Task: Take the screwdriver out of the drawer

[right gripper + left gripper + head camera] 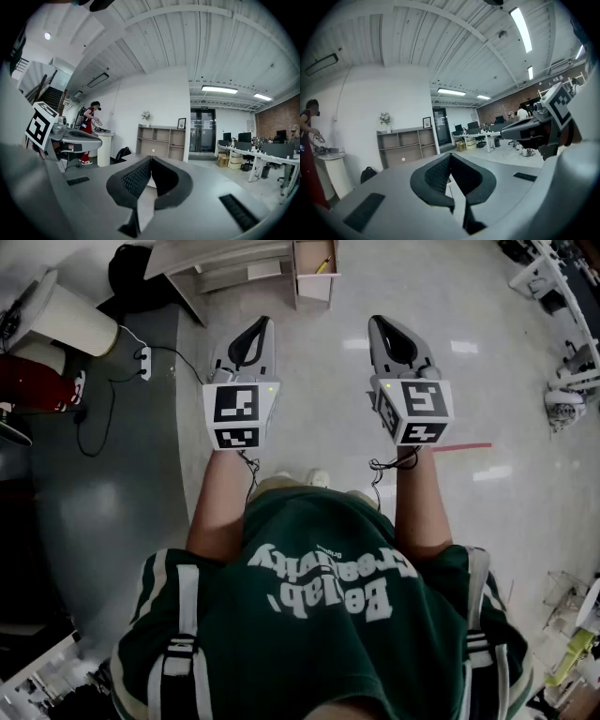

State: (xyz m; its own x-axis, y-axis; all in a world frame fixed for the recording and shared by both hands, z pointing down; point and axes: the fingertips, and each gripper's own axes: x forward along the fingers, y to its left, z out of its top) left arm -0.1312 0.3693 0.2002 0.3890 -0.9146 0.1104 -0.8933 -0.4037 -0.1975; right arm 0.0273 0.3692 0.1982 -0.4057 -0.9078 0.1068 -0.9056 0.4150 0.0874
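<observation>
Pale wooden drawer (315,289) stands open ahead, beside a low shelf unit (220,263). Inside lies a small yellow screwdriver (323,265), too tiny to make out well. Glossy grey floor (487,381) spreads all round. The left tool (261,326) and right tool (380,326) are both closed, empty, well short of the drawer.

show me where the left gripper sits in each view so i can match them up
Head view: left gripper, left of centre, tip pointing up the picture.
Left gripper view: left gripper fills the bottom centre, jaws shut.
Right gripper view: left gripper at the left edge, pointing right.
Shared landmark: the open shelf unit against the white wall, in both gripper views.
</observation>
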